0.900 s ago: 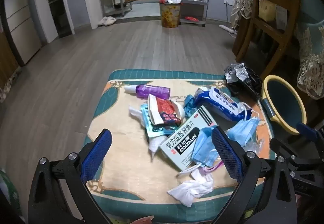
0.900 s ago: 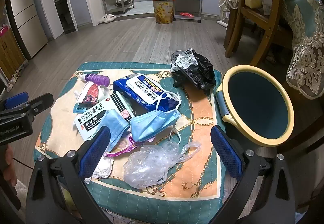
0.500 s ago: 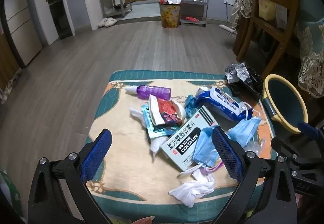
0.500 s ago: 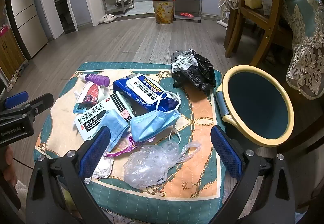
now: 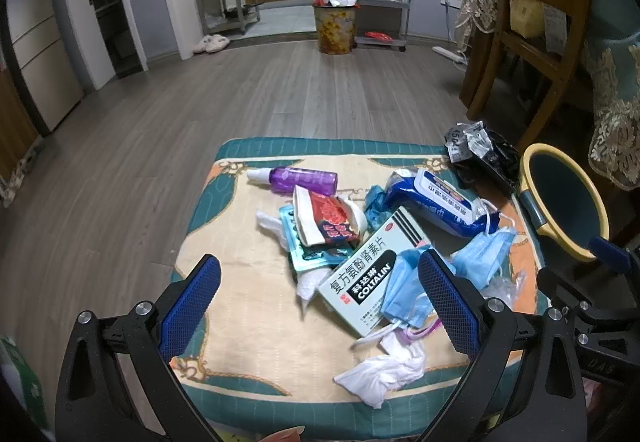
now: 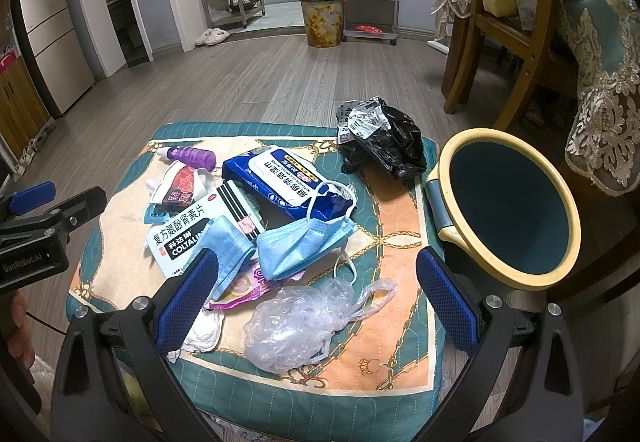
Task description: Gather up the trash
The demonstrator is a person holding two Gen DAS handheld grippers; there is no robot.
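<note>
Fingers of both the left gripper [image 5: 316, 302] and right gripper [image 6: 316, 298] are spread wide, holding nothing, above the surface's near edge. Nothing is collected yet; next, closing on the plastic bag [image 6: 300, 322] near the bin [image 6: 504, 210] beside its right edge.

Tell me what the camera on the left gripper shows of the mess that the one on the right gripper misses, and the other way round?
Only the left wrist view shows the crumpled white tissue whole at the near edge; the right wrist view catches just a corner of it. Only the right wrist view shows the clear plastic bag whole, and the trash bin deep inside. Both show the purple bottle, the medicine box, the blue masks, the wipes pack and the black bag.
</note>
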